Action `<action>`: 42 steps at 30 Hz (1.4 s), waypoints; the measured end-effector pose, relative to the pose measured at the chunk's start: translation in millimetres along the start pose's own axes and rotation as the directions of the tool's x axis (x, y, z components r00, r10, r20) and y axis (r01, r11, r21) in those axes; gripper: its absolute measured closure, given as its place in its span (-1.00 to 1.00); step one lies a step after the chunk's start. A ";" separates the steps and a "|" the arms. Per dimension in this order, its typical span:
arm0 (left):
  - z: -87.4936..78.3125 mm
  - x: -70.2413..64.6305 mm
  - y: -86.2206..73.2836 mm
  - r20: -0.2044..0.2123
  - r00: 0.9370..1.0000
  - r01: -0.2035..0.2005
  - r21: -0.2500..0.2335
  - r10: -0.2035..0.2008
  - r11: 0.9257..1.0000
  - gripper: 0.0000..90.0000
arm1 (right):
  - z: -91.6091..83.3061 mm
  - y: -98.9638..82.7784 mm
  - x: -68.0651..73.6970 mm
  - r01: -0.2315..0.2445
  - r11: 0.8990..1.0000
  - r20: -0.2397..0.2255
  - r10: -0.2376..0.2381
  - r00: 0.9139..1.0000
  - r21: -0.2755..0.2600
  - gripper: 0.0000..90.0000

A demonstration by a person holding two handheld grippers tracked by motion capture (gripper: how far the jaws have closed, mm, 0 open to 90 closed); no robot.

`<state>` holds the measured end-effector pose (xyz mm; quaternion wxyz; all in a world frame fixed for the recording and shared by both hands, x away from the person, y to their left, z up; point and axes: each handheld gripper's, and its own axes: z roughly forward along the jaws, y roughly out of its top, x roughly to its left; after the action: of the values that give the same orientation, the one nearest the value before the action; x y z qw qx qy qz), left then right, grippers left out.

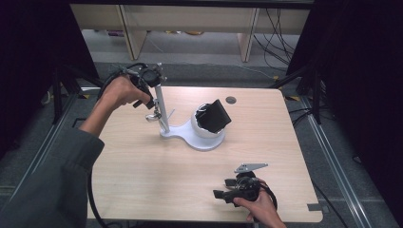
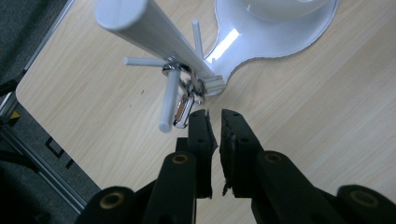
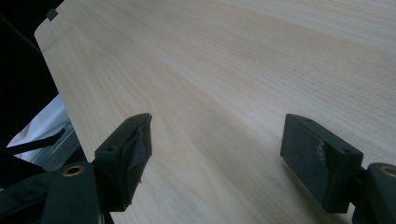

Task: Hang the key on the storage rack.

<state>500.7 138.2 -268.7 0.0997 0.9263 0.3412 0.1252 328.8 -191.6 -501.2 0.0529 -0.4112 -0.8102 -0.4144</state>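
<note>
My left gripper stands at the white plastic post-and-peg stand, near the far left part of the wooden table. A shiny metal watch hangs on a peg just ahead of the tips. The jaws are almost together, with a narrow gap and nothing between them. To withdraw cleanly, I should back straight off without brushing the pegs. My right gripper rests wide open and empty near the table's near right edge.
</note>
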 end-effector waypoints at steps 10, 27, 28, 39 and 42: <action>-5.2 1.1 -5.7 0.011 1.000 0.000 -0.023 0.000 1.000 0.75 | -0.4 0.4 -0.5 -0.001 1.000 0.008 0.001 1.000 0.003 -0.43; -4.0 -6.5 -32.8 0.086 0.996 -0.016 -0.112 0.026 0.994 0.52 | -1.9 0.6 -2.3 -0.003 1.000 0.008 0.003 1.000 -0.010 -0.43; -3.2 -7.5 -35.9 0.091 0.996 -0.004 -0.120 0.015 0.993 0.51 | -1.2 0.7 -3.4 0.008 1.000 0.002 -0.008 1.000 -0.018 -0.43; 12.9 -14.1 -66.3 0.124 0.992 -0.005 -0.144 0.023 0.990 0.43 | -3.0 1.3 -3.4 0.004 1.000 0.005 -0.004 1.000 -0.014 -0.43; 21.1 -18.0 -74.6 0.123 0.992 -0.008 -0.150 0.026 0.989 0.39 | -3.4 1.6 -2.7 0.005 1.000 0.022 -0.005 1.000 -0.016 -0.43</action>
<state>448.5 180.1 -311.8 0.1890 0.9251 0.3160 0.0930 330.9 -195.2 -499.2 0.0397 -0.4142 -0.8085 -0.4163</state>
